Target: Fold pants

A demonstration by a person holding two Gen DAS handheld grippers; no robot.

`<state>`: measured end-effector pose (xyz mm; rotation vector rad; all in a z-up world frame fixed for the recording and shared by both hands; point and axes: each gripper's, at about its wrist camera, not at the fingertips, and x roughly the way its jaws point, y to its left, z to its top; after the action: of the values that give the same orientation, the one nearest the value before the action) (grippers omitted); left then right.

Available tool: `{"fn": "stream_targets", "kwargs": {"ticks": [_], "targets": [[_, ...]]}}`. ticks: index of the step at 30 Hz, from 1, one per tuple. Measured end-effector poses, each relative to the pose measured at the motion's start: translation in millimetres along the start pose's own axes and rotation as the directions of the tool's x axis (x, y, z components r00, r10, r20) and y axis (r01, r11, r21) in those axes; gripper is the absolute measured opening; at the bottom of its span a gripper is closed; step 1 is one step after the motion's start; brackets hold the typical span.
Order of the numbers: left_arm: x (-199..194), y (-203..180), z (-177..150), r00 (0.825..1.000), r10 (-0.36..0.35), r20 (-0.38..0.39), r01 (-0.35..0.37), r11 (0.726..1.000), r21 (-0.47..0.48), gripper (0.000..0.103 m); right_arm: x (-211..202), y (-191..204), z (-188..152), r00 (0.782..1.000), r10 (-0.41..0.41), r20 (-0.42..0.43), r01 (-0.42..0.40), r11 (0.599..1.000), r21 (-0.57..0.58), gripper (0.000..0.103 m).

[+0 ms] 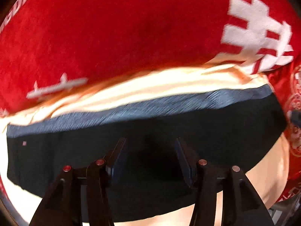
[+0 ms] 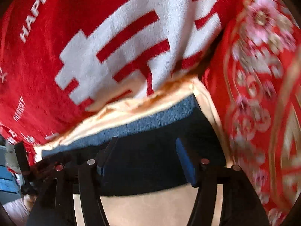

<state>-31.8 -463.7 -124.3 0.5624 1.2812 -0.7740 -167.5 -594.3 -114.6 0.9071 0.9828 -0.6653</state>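
The pants [image 1: 75, 150] are dark navy with a lighter blue band along the far edge; they lie flat and folded on a pale cream sheet [image 1: 150, 86]. My left gripper [image 1: 149, 141] hovers over the dark cloth with its jaws apart and nothing between them. In the right wrist view the same pants [image 2: 146, 162] lie across the lower middle. My right gripper [image 2: 145, 141] is above them near their right end, jaws apart and empty. Both views are motion-blurred.
A red blanket with white lettering [image 1: 112, 28] lies bunched just beyond the pants and also shows in the right wrist view [image 2: 56, 56]. A red floral quilt [image 2: 263, 94] rises on the right. The cream sheet [image 2: 150, 207] shows bare near me.
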Motion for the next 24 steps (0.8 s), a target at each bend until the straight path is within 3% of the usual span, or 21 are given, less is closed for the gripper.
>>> {"fn": "stream_targets", "kwargs": {"ticks": [4,7,8,9,10,12,14,15,16,17,18,19,21,24], "targets": [[16,21,-11,0.999,0.034,-0.035,-0.036,0.997,-0.073,0.054,15,-30,-38,0.997,-0.060,-0.047,0.067,0.986,0.150,0.063],[30,31,-16,0.996,0.066,-0.057,-0.071,0.994,-0.085,0.054,32,-52,-48,0.992,-0.107,-0.069,0.120,0.969,0.218,0.059],[34,33,-18,0.995,0.073,-0.064,-0.078,0.993,-0.084,0.054,37,-57,-47,0.990,-0.122,-0.066,0.134,0.962,0.236,0.053],[35,34,-19,0.996,0.068,-0.061,-0.074,0.994,-0.086,0.054,43,-63,-44,0.991,-0.117,-0.064,0.129,0.957,0.259,0.023],[34,35,-19,0.996,0.070,-0.057,-0.074,0.994,-0.085,0.054,46,-65,-40,0.991,-0.115,-0.068,0.129,0.956,0.265,0.007],[33,36,-20,0.995,0.080,-0.053,-0.083,0.994,-0.075,0.054,36,-58,-32,0.993,-0.114,-0.023,0.116,0.968,0.223,0.007],[36,40,-23,0.995,0.091,-0.049,-0.094,0.993,-0.072,0.062,23,-46,-30,0.992,-0.128,0.015,0.125,0.983,0.134,0.007],[37,43,-25,0.993,0.115,-0.041,-0.118,0.990,-0.073,0.075,23,-47,-31,0.990,-0.139,0.008,0.137,0.984,0.111,0.007],[39,45,-26,0.990,0.132,-0.038,-0.135,0.988,-0.076,0.081,30,-54,-34,0.987,-0.160,-0.020,0.161,0.982,0.097,0.007],[40,50,-27,0.991,0.124,-0.046,-0.127,0.988,-0.092,0.081,40,-62,-38,0.981,-0.183,-0.063,0.188,0.978,0.092,0.007],[39,54,-28,0.991,0.119,-0.058,-0.125,0.986,-0.106,0.081,51,-71,-42,0.976,-0.192,-0.103,0.202,0.975,0.097,0.014],[37,56,-27,0.990,0.121,-0.072,-0.128,0.985,-0.115,0.081,51,-80,-44,0.982,-0.168,-0.091,0.179,0.975,0.129,0.025],[30,56,-26,0.990,0.126,-0.064,-0.132,0.986,-0.102,0.081,35,-87,-47,0.969,-0.229,-0.089,0.243,0.952,0.186,0.043],[18,51,-18,0.994,0.109,-0.011,-0.109,0.992,-0.066,0.081,2,-78,-52,0.981,-0.196,-0.005,0.192,0.956,0.221,0.043]]}}
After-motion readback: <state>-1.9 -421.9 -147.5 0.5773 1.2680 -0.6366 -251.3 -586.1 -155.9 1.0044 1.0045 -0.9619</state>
